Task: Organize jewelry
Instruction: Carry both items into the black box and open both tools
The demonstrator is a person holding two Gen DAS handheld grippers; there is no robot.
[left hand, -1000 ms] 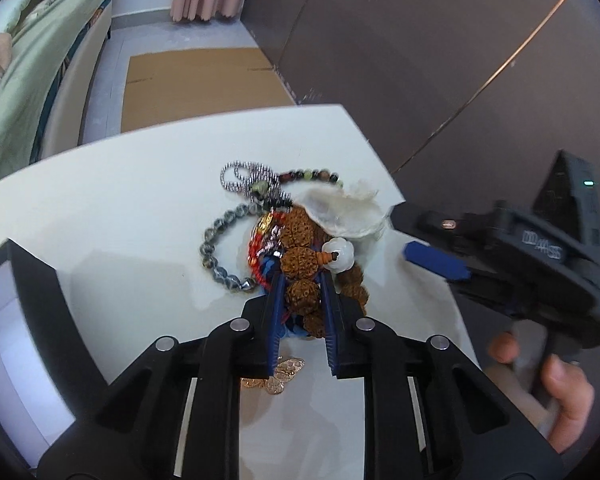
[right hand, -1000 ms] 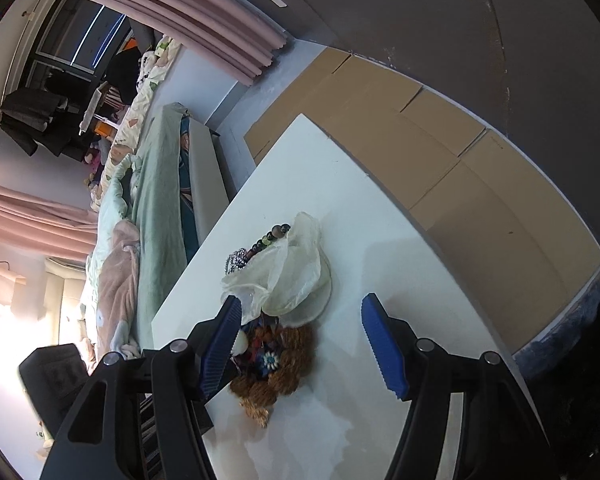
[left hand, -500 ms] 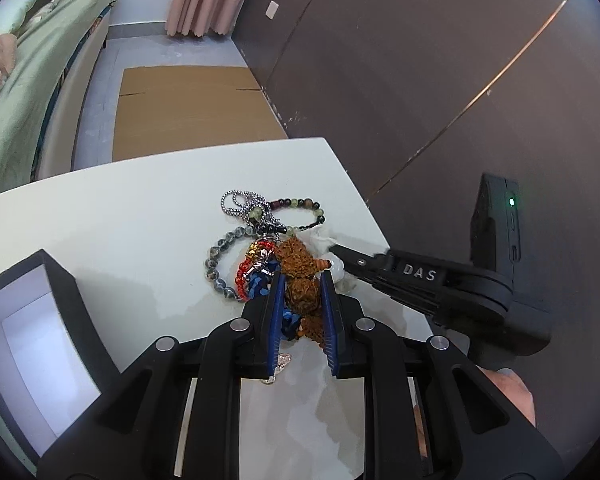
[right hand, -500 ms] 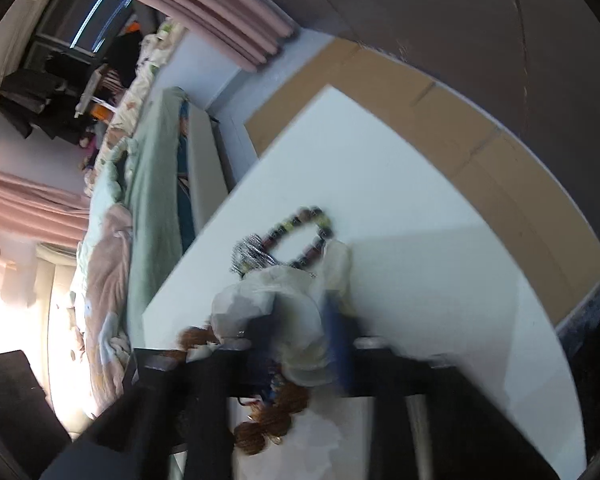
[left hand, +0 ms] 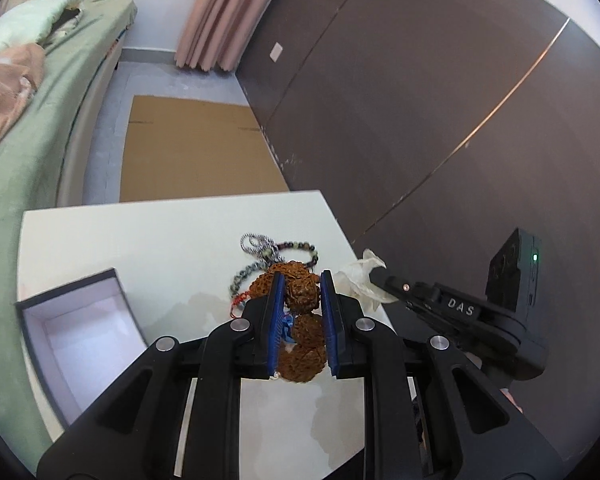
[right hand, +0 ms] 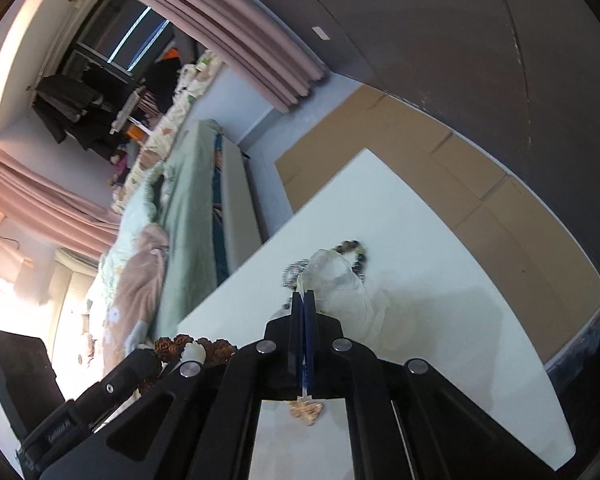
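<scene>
My left gripper (left hand: 302,276) is shut on a bracelet of big brown seed beads (left hand: 303,294), held above the white table (left hand: 140,240). From the right, my right gripper (left hand: 374,276) pinches the edge of a sheer white pouch (left hand: 358,276). In the right wrist view its blue pads (right hand: 303,294) are pressed together on the pouch (right hand: 340,284), which sags to the right. The brown beads (right hand: 180,344) show at lower left. A silver chain (left hand: 254,242), a dark bead bracelet (left hand: 300,246), a grey bead bracelet (left hand: 244,274) and a red cord (left hand: 240,300) lie on the table.
An open dark box with a pale lining (left hand: 80,332) stands at the table's left. A gold pendant (right hand: 306,408) lies under the right gripper. A green bed (left hand: 20,160) runs past the table's left edge, with cardboard (left hand: 196,148) on the floor and a dark wall at right.
The right gripper's jaws went from wide open around the pouch to closed on it and lifted it. The left gripper rose with the brown beads, away from the pile.
</scene>
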